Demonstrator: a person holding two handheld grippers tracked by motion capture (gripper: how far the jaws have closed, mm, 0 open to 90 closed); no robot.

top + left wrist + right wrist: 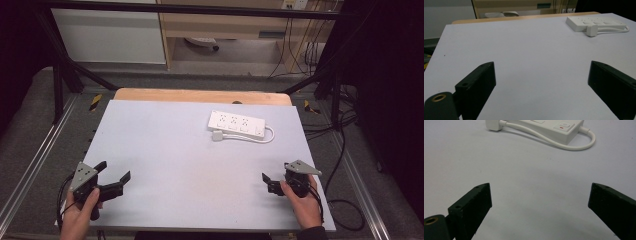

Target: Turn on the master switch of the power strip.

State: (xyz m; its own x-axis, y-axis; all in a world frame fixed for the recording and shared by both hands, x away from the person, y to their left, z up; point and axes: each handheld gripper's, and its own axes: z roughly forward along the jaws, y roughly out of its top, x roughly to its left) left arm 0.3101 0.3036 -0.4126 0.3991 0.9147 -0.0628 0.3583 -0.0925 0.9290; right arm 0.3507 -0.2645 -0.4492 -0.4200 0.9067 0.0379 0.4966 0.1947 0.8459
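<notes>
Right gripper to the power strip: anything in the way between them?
Nothing. In the right gripper view, bare table runs from the open right gripper to the power strip and its looped cord.

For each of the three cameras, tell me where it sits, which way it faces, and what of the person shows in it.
High view: sits above the person's side, looks forward and down on the table; both forearms, the left hand-held gripper and the right hand-held gripper show.
Left gripper view: rides the left hand-held gripper, faces across the table toward the power strip; its open jaws show.
Right gripper view: rides the right hand-held gripper, faces the power strip's switch end; its open jaws show.
Shared: all three show the power strip with its plug.
</notes>
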